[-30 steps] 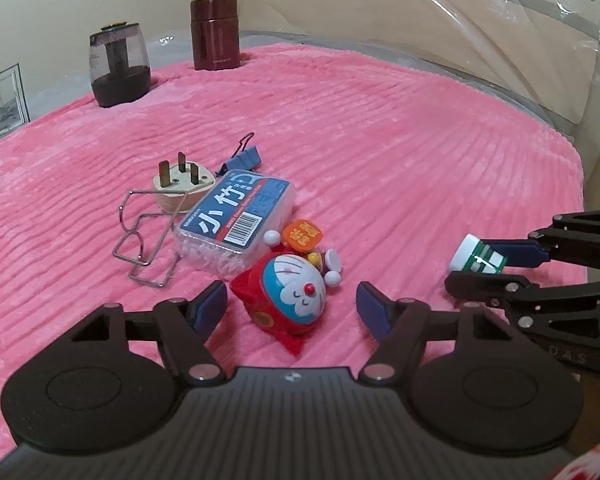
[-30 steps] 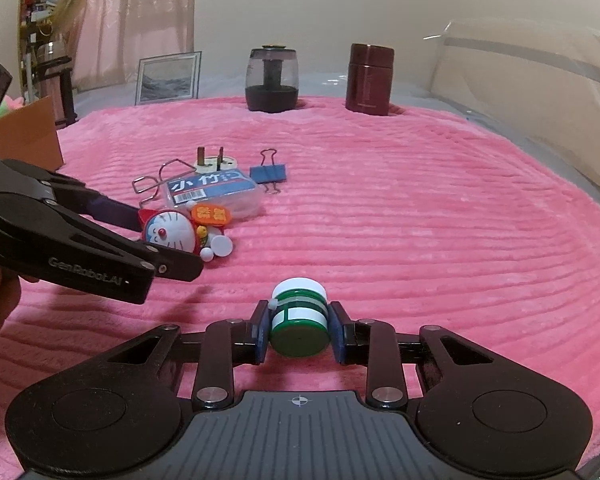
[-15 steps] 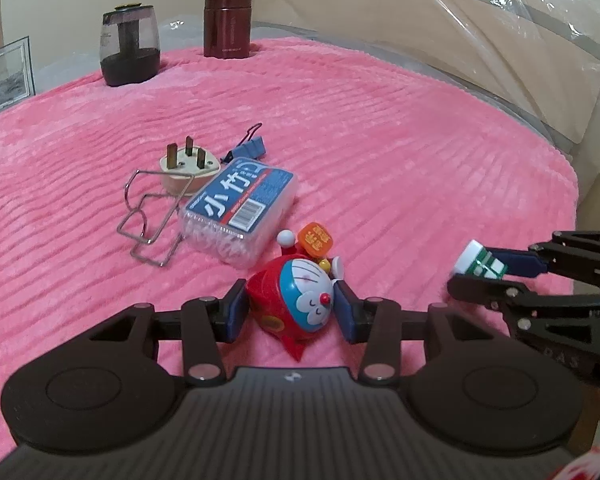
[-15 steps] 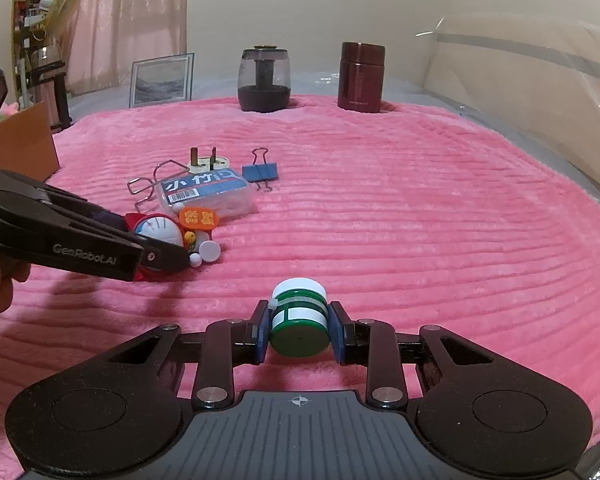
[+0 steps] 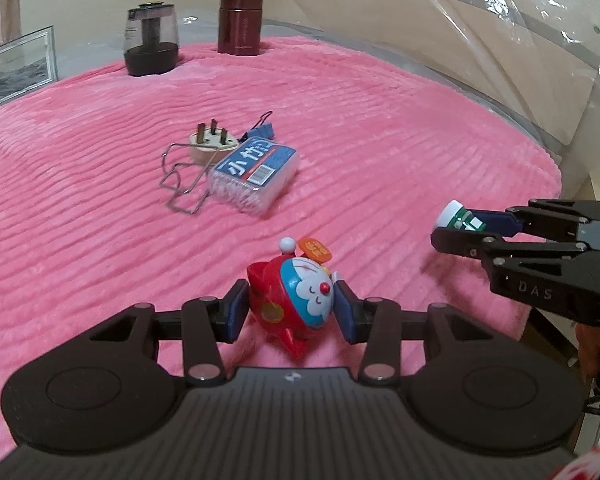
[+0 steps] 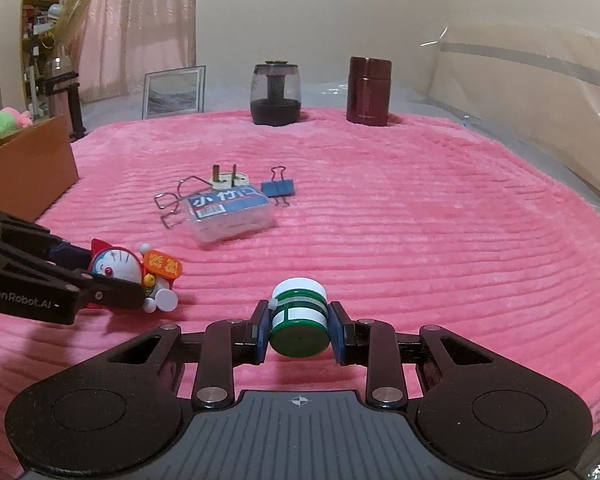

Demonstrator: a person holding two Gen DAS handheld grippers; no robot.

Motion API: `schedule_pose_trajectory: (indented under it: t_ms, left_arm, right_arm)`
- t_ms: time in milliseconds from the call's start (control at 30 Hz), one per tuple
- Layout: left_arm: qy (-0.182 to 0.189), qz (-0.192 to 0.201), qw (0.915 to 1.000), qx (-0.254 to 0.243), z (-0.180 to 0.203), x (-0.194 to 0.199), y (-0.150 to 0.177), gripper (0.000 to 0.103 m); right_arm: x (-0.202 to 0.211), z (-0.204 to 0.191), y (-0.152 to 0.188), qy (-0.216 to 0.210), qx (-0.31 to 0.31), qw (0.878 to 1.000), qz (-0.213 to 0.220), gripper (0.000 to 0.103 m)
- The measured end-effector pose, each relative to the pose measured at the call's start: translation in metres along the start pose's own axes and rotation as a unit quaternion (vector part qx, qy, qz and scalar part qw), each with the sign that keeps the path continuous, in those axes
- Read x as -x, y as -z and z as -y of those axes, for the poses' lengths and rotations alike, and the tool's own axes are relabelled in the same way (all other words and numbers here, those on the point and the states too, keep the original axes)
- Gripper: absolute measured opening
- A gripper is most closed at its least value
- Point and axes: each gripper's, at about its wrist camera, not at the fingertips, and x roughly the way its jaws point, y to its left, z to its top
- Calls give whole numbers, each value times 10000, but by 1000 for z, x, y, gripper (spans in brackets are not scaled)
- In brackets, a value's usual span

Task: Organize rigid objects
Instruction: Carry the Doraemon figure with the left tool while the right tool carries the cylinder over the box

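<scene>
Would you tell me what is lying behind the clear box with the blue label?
Behind the clear box lie a cream plug with its prongs up and a bent wire piece, with a blue binder clip beside them. The box hides the plug's lower part.

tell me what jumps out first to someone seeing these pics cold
The bright pink blanket fills both views. Nearest the cameras, the left gripper clamps a red and blue cartoon cat toy, while the right gripper grips a small green and white bottle. Behind them sits a small cluster: a blue-labelled clear box, a plug adapter, a wire clip and a blue binder clip.
</scene>
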Motion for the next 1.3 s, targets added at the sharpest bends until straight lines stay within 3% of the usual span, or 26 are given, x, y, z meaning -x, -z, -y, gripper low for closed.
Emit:
schedule_pose_trajectory:
  t_ms: [767,1300]
  left_arm:
    - [-242,418,9983,314,-34,89,22,40]
    - [-320,939,9945,338,-80,177,4,40]
  right_arm:
    - [34,-64,-18,-280,465,9983,209,27]
    - [41,-121,-65,-1041,901,9892,505,27]
